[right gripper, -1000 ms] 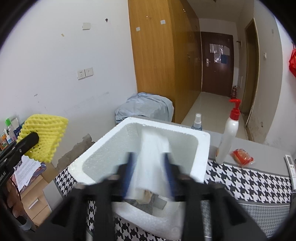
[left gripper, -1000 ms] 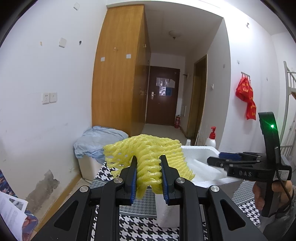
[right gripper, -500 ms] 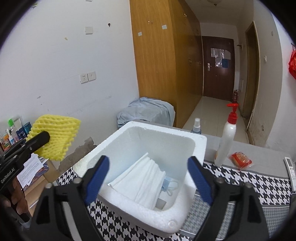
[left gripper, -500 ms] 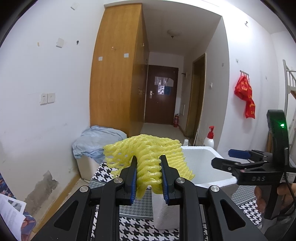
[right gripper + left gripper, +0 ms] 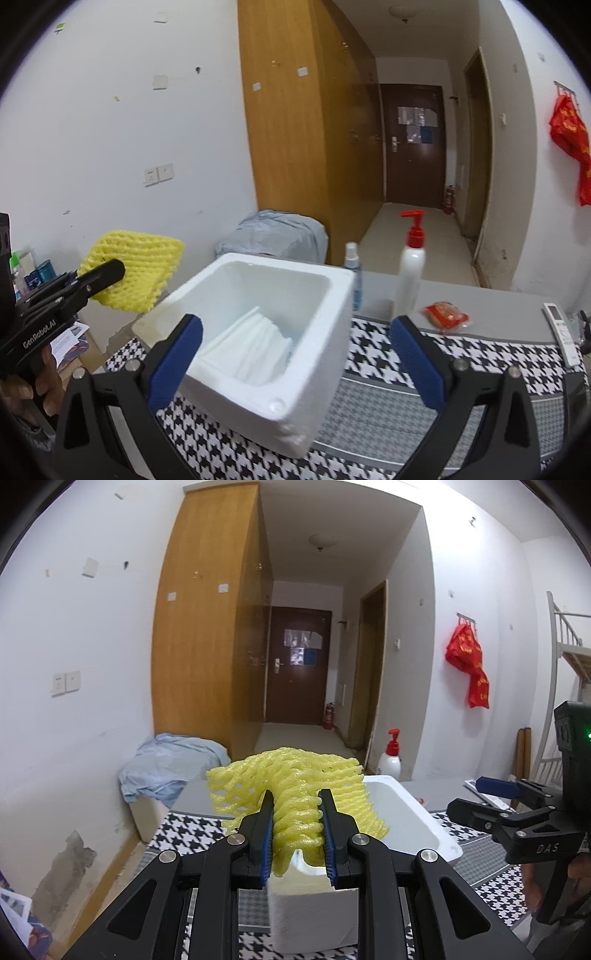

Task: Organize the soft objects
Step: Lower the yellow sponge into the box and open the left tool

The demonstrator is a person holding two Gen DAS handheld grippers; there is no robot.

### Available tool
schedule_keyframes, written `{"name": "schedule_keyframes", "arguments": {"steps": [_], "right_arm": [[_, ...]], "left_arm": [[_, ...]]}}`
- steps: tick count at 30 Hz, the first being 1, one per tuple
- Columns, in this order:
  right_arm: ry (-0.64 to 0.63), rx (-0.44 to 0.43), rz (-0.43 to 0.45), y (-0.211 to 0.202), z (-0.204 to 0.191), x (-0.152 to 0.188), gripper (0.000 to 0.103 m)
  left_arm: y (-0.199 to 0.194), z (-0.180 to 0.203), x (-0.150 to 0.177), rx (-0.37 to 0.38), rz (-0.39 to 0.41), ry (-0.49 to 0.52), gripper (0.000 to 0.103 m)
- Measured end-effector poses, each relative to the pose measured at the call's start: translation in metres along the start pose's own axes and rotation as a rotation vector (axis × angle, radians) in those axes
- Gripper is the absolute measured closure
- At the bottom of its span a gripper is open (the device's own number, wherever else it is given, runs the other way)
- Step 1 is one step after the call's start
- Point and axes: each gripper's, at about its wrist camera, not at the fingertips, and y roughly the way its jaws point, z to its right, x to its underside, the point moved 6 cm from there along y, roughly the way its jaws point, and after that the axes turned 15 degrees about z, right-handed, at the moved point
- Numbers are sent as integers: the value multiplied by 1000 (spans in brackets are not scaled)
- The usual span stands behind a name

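On a houndstooth-clothed table (image 5: 388,373), a white foam box (image 5: 317,373) at frame centre awaits yellow foam netting (image 5: 295,794) pinched by the left gripper (image 5: 297,834); the right gripper (image 5: 295,365) gapes empty.

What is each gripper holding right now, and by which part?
The left gripper pinches the yellow foam net at its near edge, mid-width. The right gripper is open and holds nothing.

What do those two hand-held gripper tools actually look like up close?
Both are matte black plastic with silver screws. The left hand-held gripper and right hand-held gripper have two fingers lined with ribbed blue pads. White lettering reads "GenRobot.AI" on the left, "DAS" on the right, whose upright handle carries a green light.
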Motion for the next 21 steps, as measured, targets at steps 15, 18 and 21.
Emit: {"name": "schedule_keyframes", "arguments": {"steps": [15,18,21], "right_arm": [[30,75,31,-29,35,2,0],[31,88,32,-35,40,4,0],[23,101,23,-39,44,8,0]], "left_arm": [[27,32,8,65,-59,11,80],[32,35,9,70,-69,15,80],[36,38,12,68,-82,20,80]]}}
